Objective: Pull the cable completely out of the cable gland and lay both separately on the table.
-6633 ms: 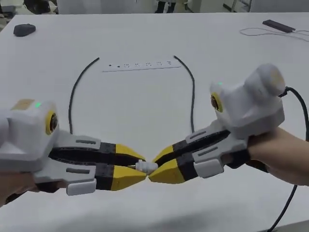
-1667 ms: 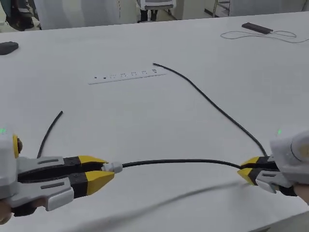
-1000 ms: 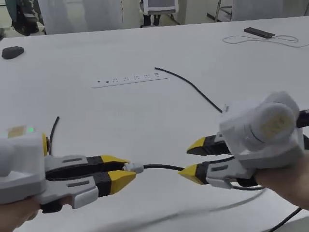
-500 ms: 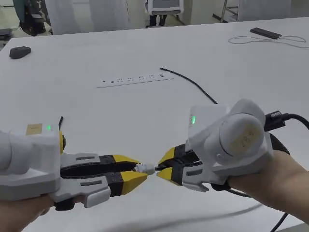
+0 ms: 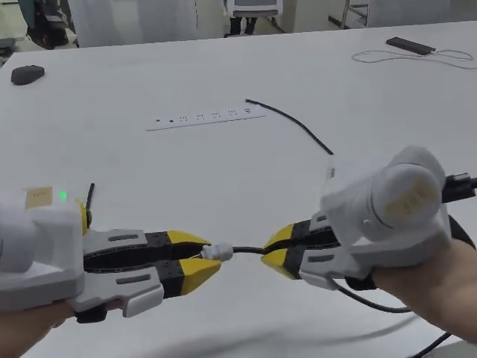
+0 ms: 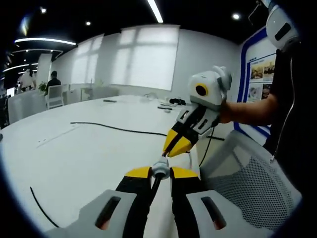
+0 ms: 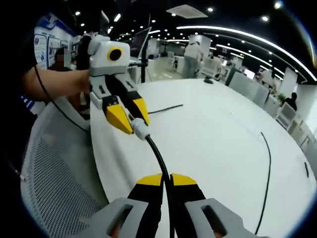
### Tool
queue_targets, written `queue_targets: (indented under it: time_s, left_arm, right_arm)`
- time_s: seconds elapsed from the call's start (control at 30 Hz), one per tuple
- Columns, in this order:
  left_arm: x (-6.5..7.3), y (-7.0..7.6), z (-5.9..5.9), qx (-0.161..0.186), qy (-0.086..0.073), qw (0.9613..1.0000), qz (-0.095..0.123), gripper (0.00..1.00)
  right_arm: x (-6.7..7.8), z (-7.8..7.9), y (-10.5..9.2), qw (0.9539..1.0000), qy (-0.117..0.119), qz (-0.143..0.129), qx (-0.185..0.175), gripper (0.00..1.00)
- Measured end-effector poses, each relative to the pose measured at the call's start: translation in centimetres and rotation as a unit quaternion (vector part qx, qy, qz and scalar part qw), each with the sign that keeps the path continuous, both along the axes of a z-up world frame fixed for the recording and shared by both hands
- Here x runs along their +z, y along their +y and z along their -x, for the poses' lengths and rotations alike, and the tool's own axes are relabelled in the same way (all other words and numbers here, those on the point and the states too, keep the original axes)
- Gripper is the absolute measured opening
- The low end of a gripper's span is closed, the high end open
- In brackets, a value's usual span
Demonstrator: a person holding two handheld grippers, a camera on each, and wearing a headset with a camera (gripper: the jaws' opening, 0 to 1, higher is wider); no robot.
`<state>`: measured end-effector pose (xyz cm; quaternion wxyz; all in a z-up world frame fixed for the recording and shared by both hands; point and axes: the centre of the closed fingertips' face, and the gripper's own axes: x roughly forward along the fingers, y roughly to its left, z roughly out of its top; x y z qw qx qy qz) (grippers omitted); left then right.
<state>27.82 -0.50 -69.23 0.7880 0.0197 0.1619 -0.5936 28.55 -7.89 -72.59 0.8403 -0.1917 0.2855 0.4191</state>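
Head view: grips gland at the tips of left gripper; pinches cable in right gripper, just off the left jaws. Marks a re-grip: gaped open farther along the cable a second ago, now clamps close to the gland.

Left gripper view: shows gland nipped between own jaws, right gripper just ahead.

Right gripper view: shows cable running from own shut jaws straight to the gland. Leaves cable threaded; probably calls for another pull.

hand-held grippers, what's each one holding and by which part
The left hand-held gripper grips the white cable gland by its body; right hand-held gripper clamps the black cable just beside the gland.
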Motion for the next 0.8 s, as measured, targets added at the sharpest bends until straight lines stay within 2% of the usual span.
queue_targets:
  time_s: [0.07, 0.1, 0.17, 0.2, 0.23, 0.3, 0.5, 0.53, 0.57, 0.6, 0.7, 0.8]
  left_arm:
    - [0.3, 0.2, -0.1, 0.006, 0.000, 0.9999, 0.011, 0.14]
    - [0.2, 0.3, -0.2, 0.006, 0.001, 0.9999, 0.009, 0.14]
    - [0.0, 0.6, -0.3, 0.011, -0.002, 0.9999, 0.003, 0.14]
    - [0.0, 0.7, -0.3, 0.011, -0.003, 0.9999, 0.003, 0.14]
    - [0.0, 0.9, -0.3, 0.012, -0.003, 0.9999, 0.003, 0.14]
    - [0.1, 1.1, -0.5, 0.016, -0.005, 0.9998, 0.003, 0.14]
    - [-0.1, 1.8, -1.0, 0.028, -0.010, 0.9995, -0.005, 0.14]
    - [0.0, 2.0, -1.0, 0.029, -0.010, 0.9995, -0.003, 0.14]
    - [0.2, 2.1, -1.1, 0.033, -0.004, 0.9994, 0.007, 0.14]
    - [0.3, 2.2, -1.2, 0.036, -0.003, 0.9993, 0.011, 0.14]
    - [0.2, 2.2, -1.1, 0.036, -0.003, 0.9993, 0.006, 0.14]
    - [0.1, 2.0, -1.2, 0.037, -0.003, 0.9993, 0.006, 0.14]
  right_arm:
    - [-0.2, -0.2, -1.3, 0.9999, -0.001, 0.003, -0.016, 0.00]
    - [-0.4, -0.3, -2.2, 0.9997, 0.000, -0.004, -0.025, 0.00]
    - [-1.1, -0.4, -4.2, 0.9982, 0.017, -0.012, -0.055, 0.00]
    - [-1.2, -0.5, -4.6, 0.9979, 0.017, -0.014, -0.062, 0.00]
    - [-1.7, -0.7, -6.1, 0.9956, 0.022, -0.019, -0.088, 0.00]
    - [-2.5, -0.7, -7.9, 0.9929, 0.029, -0.016, -0.114, 0.00]
    - [-5.1, -0.8, -11.9, 0.9832, 0.046, -0.002, -0.177, 0.00]
    - [-5.5, -0.7, -12.3, 0.9827, 0.050, -0.003, -0.178, 0.00]
    - [-6.1, -0.5, -12.9, 0.9804, 0.059, -0.002, -0.188, 0.00]
    - [-6.2, -0.4, -13.0, 0.9810, 0.057, 0.000, -0.186, 0.00]
    - [-6.0, -0.2, -12.7, 0.9806, 0.061, -0.009, -0.186, 0.00]
    - [-6.0, -0.2, -12.5, 0.9815, 0.061, -0.001, -0.182, 0.00]
